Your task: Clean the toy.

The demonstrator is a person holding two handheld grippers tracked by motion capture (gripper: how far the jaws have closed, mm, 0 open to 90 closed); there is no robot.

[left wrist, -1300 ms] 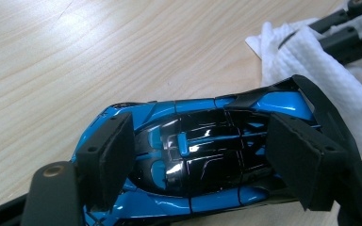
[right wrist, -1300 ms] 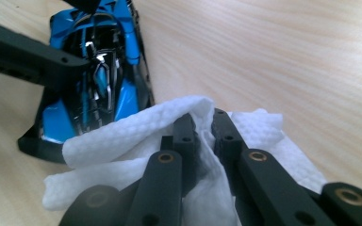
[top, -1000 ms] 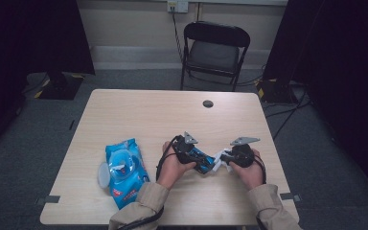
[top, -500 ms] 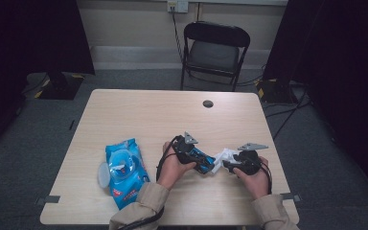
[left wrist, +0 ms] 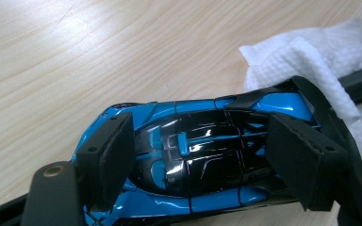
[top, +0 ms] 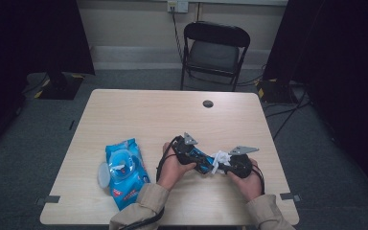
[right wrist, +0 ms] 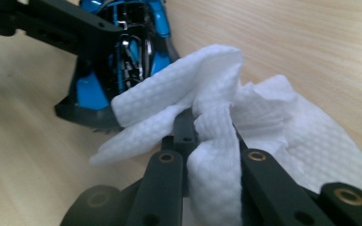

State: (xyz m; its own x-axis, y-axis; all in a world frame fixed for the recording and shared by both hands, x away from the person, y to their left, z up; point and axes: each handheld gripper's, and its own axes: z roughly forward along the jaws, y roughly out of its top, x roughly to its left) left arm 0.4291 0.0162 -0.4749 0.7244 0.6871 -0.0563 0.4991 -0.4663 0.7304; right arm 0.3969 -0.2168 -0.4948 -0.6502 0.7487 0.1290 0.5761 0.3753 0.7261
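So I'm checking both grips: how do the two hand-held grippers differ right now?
The left hand-held gripper stands wide, pads on a blue toy car; the right hand-held gripper has just been closing and pinches a white wipe. The car is rigid and glossy, the wipe soft and crumpled. Both are over the table.

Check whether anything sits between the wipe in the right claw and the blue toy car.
Nothing visible does. The white wipe, pinched in the right claw, already drapes against the rear of the blue toy car, which the left claw clamps on the table.
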